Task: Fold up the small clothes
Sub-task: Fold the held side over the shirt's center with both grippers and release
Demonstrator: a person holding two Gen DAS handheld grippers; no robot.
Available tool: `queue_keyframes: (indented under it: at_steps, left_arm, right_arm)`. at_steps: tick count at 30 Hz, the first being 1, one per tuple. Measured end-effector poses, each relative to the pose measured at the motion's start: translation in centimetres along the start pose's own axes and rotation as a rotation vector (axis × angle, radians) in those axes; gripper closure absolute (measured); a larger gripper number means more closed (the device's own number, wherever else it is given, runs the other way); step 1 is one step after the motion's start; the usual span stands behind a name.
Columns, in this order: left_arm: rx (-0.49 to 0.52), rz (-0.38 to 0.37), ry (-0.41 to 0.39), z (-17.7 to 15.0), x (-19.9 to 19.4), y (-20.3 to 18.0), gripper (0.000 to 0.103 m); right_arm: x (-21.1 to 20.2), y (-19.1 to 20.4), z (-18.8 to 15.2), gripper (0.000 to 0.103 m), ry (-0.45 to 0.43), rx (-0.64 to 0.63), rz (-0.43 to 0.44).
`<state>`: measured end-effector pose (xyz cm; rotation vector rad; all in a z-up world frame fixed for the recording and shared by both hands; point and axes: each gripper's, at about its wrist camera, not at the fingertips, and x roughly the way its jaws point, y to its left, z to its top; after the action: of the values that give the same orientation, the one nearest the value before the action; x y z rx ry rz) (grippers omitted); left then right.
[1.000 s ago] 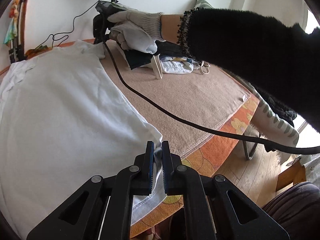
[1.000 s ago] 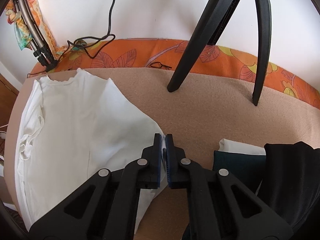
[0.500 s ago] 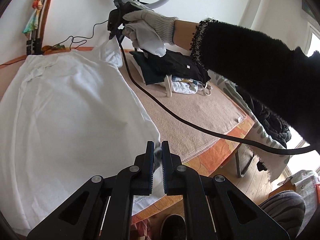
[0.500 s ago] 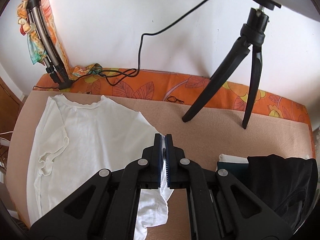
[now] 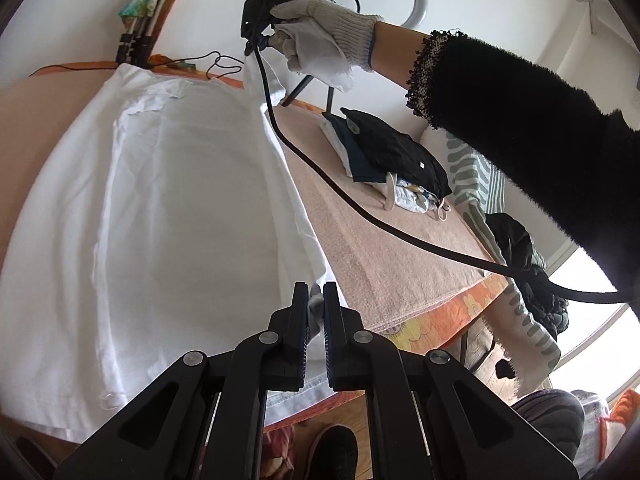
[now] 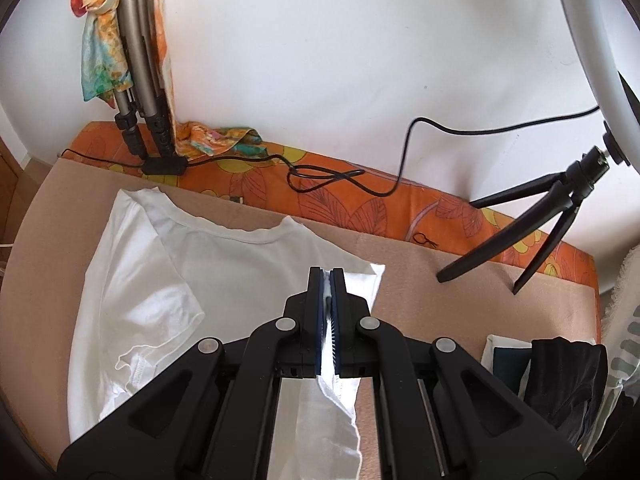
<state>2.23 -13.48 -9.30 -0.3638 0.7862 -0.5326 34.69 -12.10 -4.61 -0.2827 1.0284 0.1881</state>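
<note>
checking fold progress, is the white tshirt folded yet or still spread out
Mostly spread: the white t-shirt lies flat with its neckline and one sleeve showing. Only its right edge is lifted, pinched in both tools.

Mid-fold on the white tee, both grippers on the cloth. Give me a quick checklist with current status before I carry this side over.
1. left gripper clamped on the white T-shirt hem corner: ok, cloth shows between the closed fingers.
2. right gripper clamped on the upper edge: ok, fabric pinched and lifted.
3. Far sleeve flat: not ok, its cuff is rumpled.
4. black cable clear of the shirt: not ok, it hangs across the shirt's raised edge.
5. folded stack out of the fold path: ok, it lies apart on the beige cover.
6. Underside of the lifted flap free of creases: cannot tell.
</note>
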Motion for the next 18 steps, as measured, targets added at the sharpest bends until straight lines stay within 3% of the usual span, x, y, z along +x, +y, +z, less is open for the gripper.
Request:
queue_keyframes:
  at_steps: [8, 15, 18]
  left_arm:
    - [-0.055, 0.061, -0.021, -0.7, -1.5, 2.9, 0.097]
    - [-0.05, 0.066, -0.009, -1.3, -1.8, 3.6, 0.097]
    - [-0.065, 0.066, 0.008, -1.4, -1.8, 4.2, 0.097]
  right_arm:
    - [2.0, 7.3, 1.1, 0.099, 0.016, -0.098, -0.036]
    - [2.8, 9.1, 2.3, 0.099, 0.021, -0.067, -0.012]
    - [3.9, 9.4, 2.6, 0.099, 0.055, -0.049, 0.038]
